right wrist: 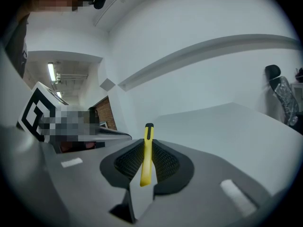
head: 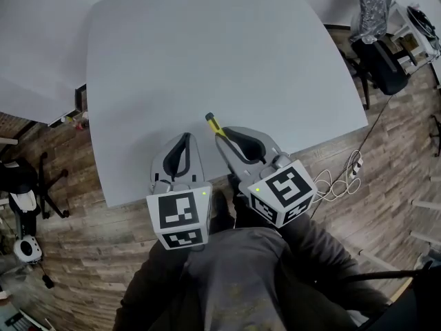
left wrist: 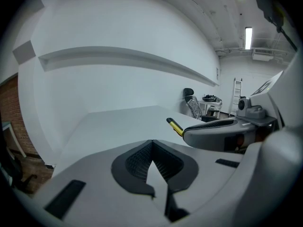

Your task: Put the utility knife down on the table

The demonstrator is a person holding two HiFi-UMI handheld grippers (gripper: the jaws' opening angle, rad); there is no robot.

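A slim yellow utility knife [right wrist: 147,156] with a black tip is clamped between the black ribbed pads of my right gripper [right wrist: 147,151], which is shut on it. In the head view the utility knife [head: 213,123] sticks out ahead of the right gripper [head: 224,134], above the near part of the white table [head: 227,54]. From the left gripper view the knife [left wrist: 175,126] shows at the right, held up off the table. My left gripper [head: 184,140] sits beside it to the left, jaws shut with nothing between the pads [left wrist: 142,161].
The white table's near edge [head: 207,183] lies just under both grippers. Wood floor surrounds it. A black office chair [head: 382,64] and a cluttered stand are at the far right, white cables [head: 341,178] on the floor, and a tripod-like stand [head: 27,188] at the left.
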